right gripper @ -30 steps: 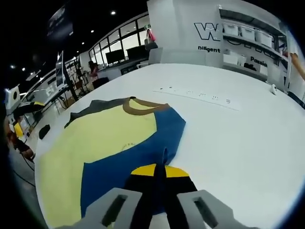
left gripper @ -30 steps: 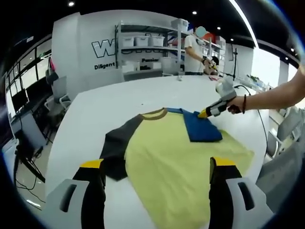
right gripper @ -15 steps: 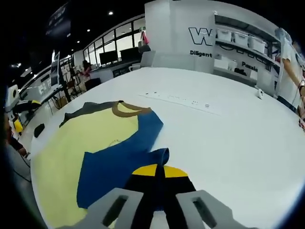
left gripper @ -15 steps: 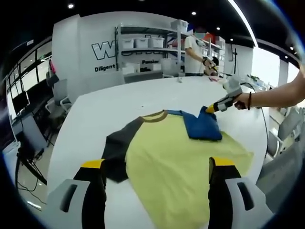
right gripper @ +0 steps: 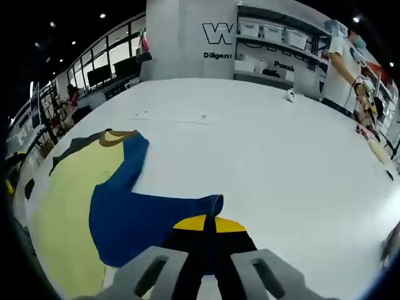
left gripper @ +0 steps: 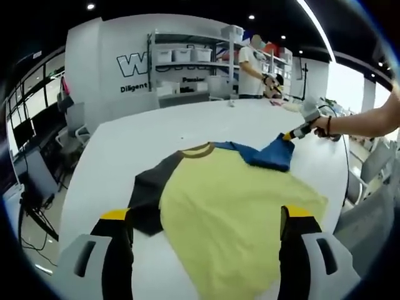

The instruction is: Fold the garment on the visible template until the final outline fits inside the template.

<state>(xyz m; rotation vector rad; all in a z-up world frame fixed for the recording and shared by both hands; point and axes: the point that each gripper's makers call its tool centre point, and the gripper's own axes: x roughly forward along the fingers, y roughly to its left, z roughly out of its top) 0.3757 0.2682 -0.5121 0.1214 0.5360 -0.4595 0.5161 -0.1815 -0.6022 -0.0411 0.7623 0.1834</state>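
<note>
Cloth lies soft and matte on a smooth white table (left gripper: 125, 134): a T-shirt (left gripper: 231, 206) with a pale yellow body, a brown ribbed collar (left gripper: 197, 150), a dark grey sleeve (left gripper: 150, 194) spread flat toward the left gripper (left gripper: 206, 219), and a blue sleeve (right gripper: 150, 209) on the far side. The left gripper's jaws stand wide apart with nothing between them, hovering over the shirt's lower half. The right gripper (right gripper: 209, 224) has its yellow-tipped jaws pressed together on the outer edge of the blue sleeve, which drapes in a loose peak from the pinch.

Against the earlier frames, that sleeve no longer lies folded flat over the yellow chest; it has been drawn outward and now stretches away from the body, and the right gripper (left gripper: 292, 133) sits farther from the collar. The grey sleeve and yellow panel look unmoved.

Bare tabletop runs broad beyond the collar and past the blue sleeve. The table's near edge falls close behind the hem. Any template outline under the shirt is hard to make out; faint marks (right gripper: 169, 119) show on the table past the collar.
</note>
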